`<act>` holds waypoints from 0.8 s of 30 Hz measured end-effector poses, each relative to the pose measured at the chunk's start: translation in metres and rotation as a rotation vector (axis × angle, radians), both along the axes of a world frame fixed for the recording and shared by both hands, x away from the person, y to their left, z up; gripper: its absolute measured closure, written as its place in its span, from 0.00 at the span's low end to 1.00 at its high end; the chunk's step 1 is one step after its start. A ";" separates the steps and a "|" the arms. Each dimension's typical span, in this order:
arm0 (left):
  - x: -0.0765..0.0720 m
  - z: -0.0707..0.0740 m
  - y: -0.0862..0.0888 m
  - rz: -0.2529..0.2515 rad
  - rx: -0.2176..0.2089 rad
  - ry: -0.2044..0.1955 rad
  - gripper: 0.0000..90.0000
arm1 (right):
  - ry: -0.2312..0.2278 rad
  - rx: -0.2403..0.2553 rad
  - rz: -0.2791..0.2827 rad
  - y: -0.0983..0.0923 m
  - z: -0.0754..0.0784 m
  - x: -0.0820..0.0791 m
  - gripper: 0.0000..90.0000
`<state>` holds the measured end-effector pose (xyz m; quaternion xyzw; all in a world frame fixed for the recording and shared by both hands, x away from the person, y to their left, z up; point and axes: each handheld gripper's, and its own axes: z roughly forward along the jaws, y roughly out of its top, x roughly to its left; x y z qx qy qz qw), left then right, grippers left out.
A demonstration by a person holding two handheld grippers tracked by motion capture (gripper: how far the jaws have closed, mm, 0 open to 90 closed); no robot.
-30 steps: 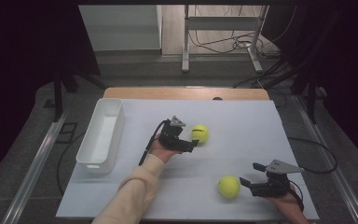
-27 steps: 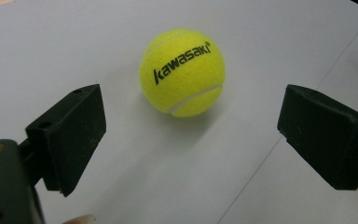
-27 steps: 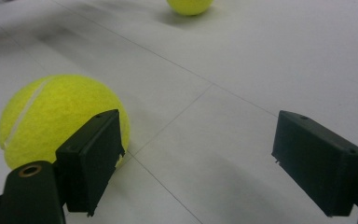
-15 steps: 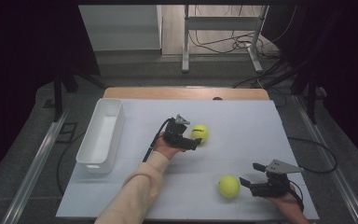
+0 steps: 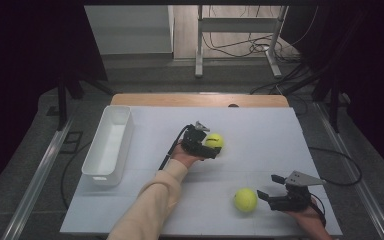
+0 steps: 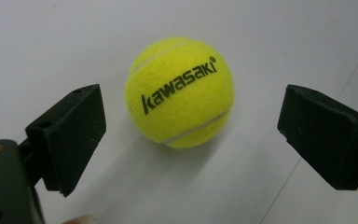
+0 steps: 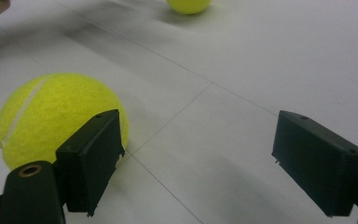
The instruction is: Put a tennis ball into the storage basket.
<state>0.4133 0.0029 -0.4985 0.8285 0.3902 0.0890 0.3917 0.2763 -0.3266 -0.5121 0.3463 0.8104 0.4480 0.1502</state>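
Our left gripper (image 5: 211, 147) had moved closer to the far ball (image 6: 179, 92) on the tabletop (image 5: 260, 135), its fingers (image 6: 70, 135) wide apart around it, not touching, so we thought a bump could roll it away.

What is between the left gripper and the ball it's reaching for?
Nothing visible. The left gripper has its jaws open on either side of the Kawasaki tennis ball, with bare white table in the gaps, not touching it yet.
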 end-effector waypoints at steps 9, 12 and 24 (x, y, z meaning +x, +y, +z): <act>0.012 -0.010 -0.010 0.000 0.016 0.029 0.09 | 0.002 0.000 -0.004 -0.001 0.000 0.000 0.18; 0.014 -0.011 -0.013 -0.002 0.016 0.036 0.09 | 0.001 -0.001 -0.006 -0.001 0.000 0.000 0.18; 0.022 -0.017 -0.015 0.010 -0.003 0.068 0.10 | 0.000 -0.003 -0.006 -0.002 0.000 0.000 0.18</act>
